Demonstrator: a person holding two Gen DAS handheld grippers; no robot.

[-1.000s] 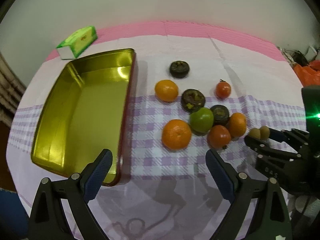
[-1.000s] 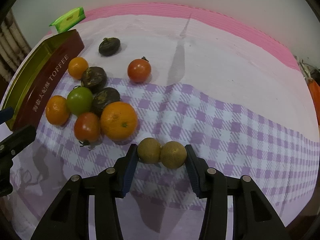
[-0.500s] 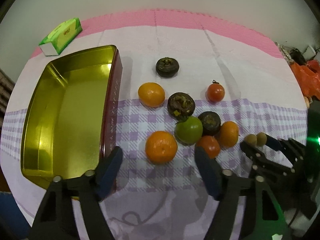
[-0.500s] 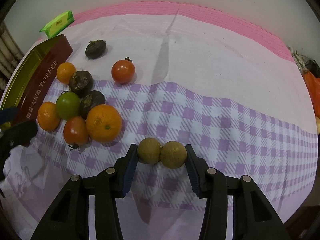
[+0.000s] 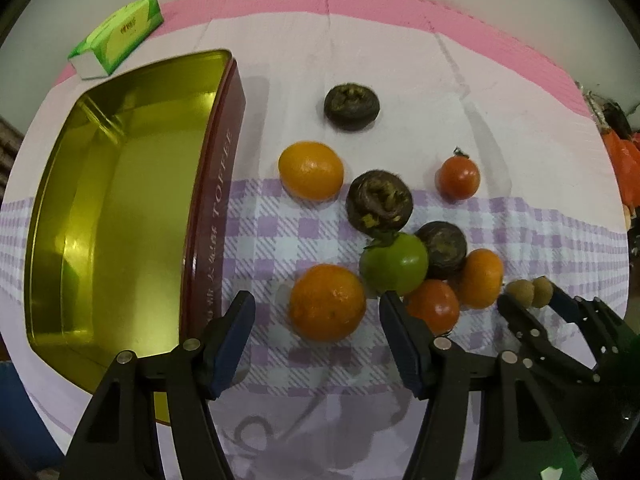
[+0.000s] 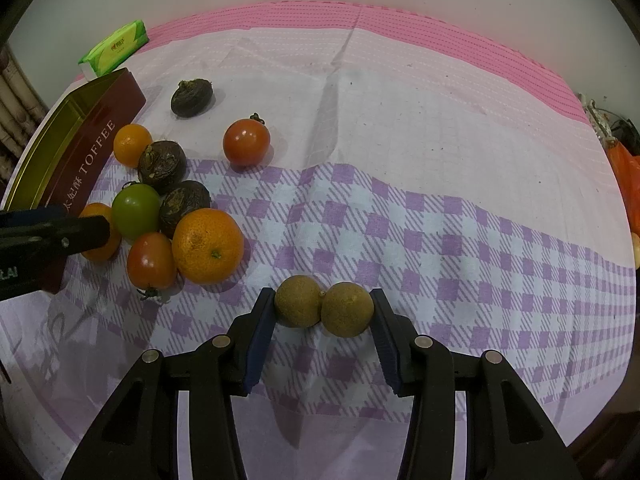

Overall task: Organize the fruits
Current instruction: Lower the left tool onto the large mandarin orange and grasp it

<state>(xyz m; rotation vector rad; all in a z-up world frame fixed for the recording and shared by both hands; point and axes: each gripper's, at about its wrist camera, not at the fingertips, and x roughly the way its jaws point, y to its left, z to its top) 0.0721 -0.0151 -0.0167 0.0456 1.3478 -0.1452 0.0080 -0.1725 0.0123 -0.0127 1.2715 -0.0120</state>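
Observation:
A big orange (image 5: pixel 327 302) lies on the checked cloth between the jaws of my left gripper (image 5: pixel 317 300). Those jaws are closing, and a gap still shows on each side of the fruit. Just right of it sits a cluster: a green tomato (image 5: pixel 394 263), a red tomato (image 5: pixel 434 306), a mandarin (image 5: pixel 480 278) and two dark brown fruits (image 5: pixel 379 202). An open gold tin (image 5: pixel 120 200) lies to the left. My right gripper (image 6: pixel 322 298) is shut on two small tan fruits (image 6: pixel 298 301) side by side, low over the cloth.
Farther back lie another orange (image 5: pixel 311 170), a red tomato (image 5: pixel 458 178) and a third dark fruit (image 5: pixel 351 106). A green tissue packet (image 5: pixel 118 38) rests behind the tin. Orange bags (image 5: pixel 624 160) sit off the table's right edge.
The left gripper's jaws have narrowed a lot, and it has moved toward the fruit cluster and lower, so the big orange now sits between its fingers. The right gripper has kept still with its two fruits.

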